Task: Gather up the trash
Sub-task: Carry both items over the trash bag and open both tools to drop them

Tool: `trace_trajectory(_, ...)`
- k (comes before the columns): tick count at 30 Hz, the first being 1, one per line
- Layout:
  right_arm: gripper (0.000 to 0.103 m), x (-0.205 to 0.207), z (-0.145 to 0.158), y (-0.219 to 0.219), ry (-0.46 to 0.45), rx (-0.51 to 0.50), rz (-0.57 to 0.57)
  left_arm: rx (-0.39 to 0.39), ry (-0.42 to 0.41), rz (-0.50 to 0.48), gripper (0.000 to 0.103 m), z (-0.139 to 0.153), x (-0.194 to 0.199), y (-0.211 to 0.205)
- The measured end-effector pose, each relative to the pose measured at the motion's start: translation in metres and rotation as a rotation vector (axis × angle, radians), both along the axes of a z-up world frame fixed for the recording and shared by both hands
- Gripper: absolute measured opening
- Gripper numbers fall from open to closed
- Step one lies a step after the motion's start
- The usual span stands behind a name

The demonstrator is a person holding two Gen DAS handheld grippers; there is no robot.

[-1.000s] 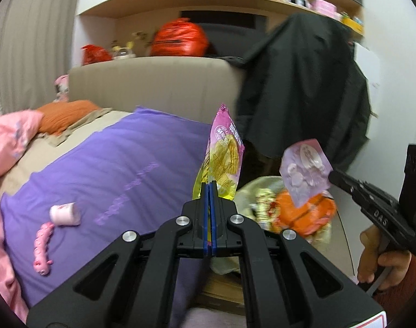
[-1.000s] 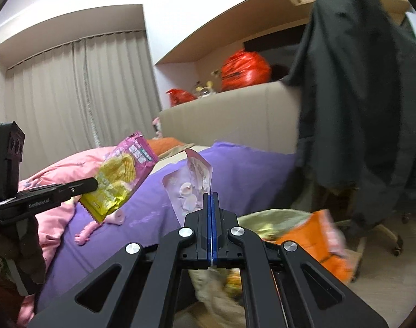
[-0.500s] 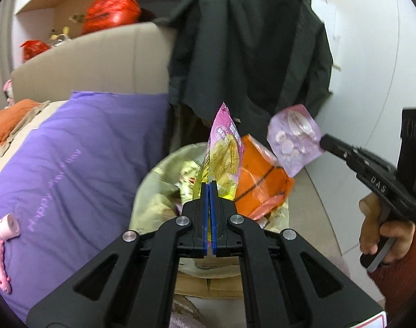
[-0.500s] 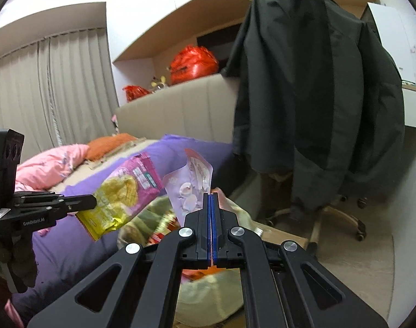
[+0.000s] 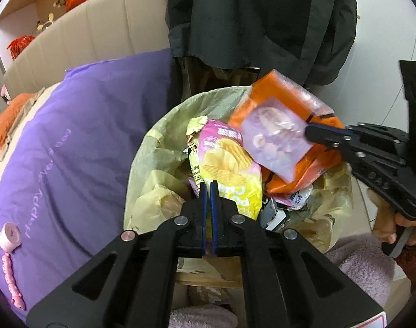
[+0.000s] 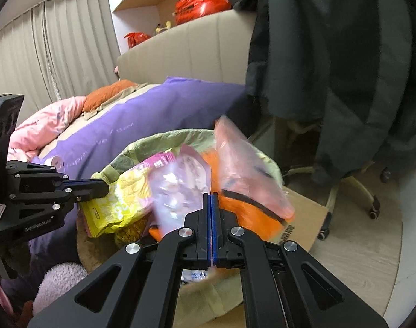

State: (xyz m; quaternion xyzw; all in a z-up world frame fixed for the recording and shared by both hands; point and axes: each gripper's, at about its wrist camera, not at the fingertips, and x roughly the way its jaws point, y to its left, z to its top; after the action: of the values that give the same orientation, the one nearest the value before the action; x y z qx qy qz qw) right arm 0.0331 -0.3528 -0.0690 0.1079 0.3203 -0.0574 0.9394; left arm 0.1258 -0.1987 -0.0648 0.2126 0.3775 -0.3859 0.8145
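Two black claws met over the round bin lined with a pale yellow-green plastic bag (image 5: 156,147), each clamped on a piece of trash. From the left wrist view, the left claw (image 5: 207,186) pinched the bottom edge of a pink and yellow crinkly chip packet (image 5: 227,164), which lay tilted into the bin's mouth above other wrappers; the right claw (image 5: 313,134) entered from the right, gripping a translucent pale purple snack pouch (image 5: 273,142) in front of a large orange plastic bag (image 5: 284,93) that stuck out of the bin. A hand (image 5: 385,224) on the right claw's handle showed only in this view, as did the small pink roll (image 5: 9,233) lying on the purple bedspread (image 5: 85,136). The right wrist view showed the pouch blurred at its own tips, and alone revealed the grey curtains (image 6: 44,54), the pink quilt (image 6: 46,125), the wheeled chair base (image 6: 355,191) under the hanging dark jacket (image 6: 344,54), and a cardboard box (image 6: 303,216) beside the bin.
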Motion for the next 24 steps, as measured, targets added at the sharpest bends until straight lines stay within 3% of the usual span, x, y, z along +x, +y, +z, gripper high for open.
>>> trace_trajectory(6,0.003,0.01,-0.011,-0.001,0.025,-0.008,0.015,-0.036,0.022,0.026,0.003,-0.005,0.008,0.006)
trace_trajectory(24,0.003,-0.002,-0.005,0.002,-0.003,0.006,0.025,-0.078,0.052,0.065,0.003,0.004,0.003,0.018)
